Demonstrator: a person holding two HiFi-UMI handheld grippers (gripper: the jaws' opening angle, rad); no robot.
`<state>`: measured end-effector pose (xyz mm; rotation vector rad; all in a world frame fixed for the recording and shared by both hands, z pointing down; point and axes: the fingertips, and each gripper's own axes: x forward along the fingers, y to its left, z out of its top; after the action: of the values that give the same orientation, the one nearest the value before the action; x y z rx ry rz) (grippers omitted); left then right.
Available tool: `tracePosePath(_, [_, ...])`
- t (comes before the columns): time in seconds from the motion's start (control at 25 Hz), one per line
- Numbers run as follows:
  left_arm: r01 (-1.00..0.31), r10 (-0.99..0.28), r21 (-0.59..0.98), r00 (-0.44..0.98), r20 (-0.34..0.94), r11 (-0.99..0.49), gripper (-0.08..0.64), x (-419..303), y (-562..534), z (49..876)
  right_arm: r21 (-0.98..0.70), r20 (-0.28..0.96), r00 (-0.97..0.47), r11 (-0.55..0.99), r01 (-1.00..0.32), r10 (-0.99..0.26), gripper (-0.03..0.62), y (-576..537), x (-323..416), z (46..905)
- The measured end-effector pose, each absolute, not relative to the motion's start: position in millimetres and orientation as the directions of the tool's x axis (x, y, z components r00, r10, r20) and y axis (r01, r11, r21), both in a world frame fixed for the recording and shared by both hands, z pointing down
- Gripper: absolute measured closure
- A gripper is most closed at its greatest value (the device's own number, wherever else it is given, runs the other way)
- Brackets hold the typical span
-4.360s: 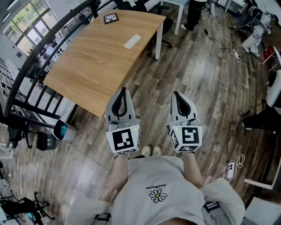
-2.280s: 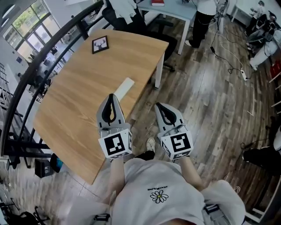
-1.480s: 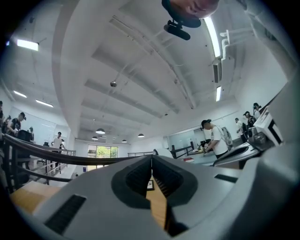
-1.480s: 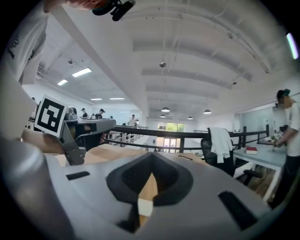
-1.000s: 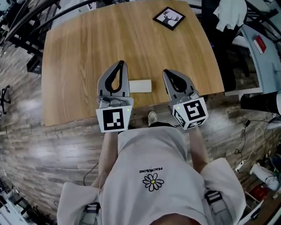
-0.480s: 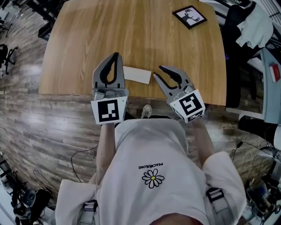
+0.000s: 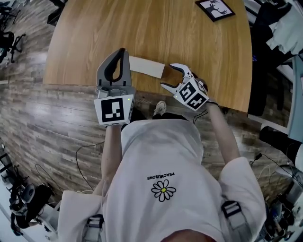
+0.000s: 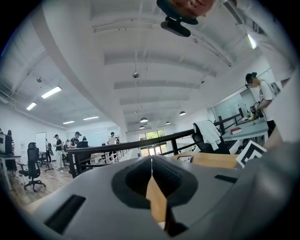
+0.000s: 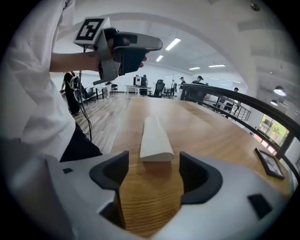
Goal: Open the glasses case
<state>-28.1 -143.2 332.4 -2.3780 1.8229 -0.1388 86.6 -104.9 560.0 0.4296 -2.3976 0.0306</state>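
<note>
The right tongs (image 7: 166, 76) tilt down toward the tabletop (image 7: 142, 28), with the marker cube turned toward the person. Their jaws have just been opening and stand wide apart. In the right gripper view, the near end of the white glasses case (image 9: 154, 140) lies at the mouth of that gap, with bare wood on both sides and neither pad touching it.

The left tongs (image 7: 122, 51) point level, with jaws pressed together on nothing. They hang in the air above the far end of the case, clear of it.

The case lies closed and flat near the tabletop's front edge. A picture frame (image 7: 215, 8) sits well apart at the far corner. A black railing (image 9: 225, 96) runs behind the tabletop.
</note>
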Motion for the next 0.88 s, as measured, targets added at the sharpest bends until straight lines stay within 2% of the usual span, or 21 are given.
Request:
tracePosePath(0.24, [-0.952,-0.968,-0.178,0.252,0.004,-0.249,0.541,-23.7,-141.1,340.9,0.069,0.672,-0.696,0.957,-0.282,-0.254,0.273,-115.5,80.4,580.7])
tracePosePath(0.68, [-0.945,-0.966,-0.201,0.253,0.051,-0.258,0.540,-31.8,-154.0,352.7,-0.004,0.671,-0.704,0.948,-0.319,-0.234,0.272,-123.7,78.5,585.5])
tracePosePath(0.8, [-0.928,-0.956,-0.232,0.282,0.078,-0.292,0.540,-28.7,-158.9,357.4,0.020,0.665,-0.709,0.954,-0.299,-0.236,0.274,-121.6,75.8,583.5])
tracePosePath(0.88, [-0.892,-0.926,-0.253,0.349,0.145,-0.376,0.540,-20.7,-162.7,370.7,0.027,0.669,-0.707,0.959,-0.283,-0.228,0.302,-118.0,75.8,584.0])
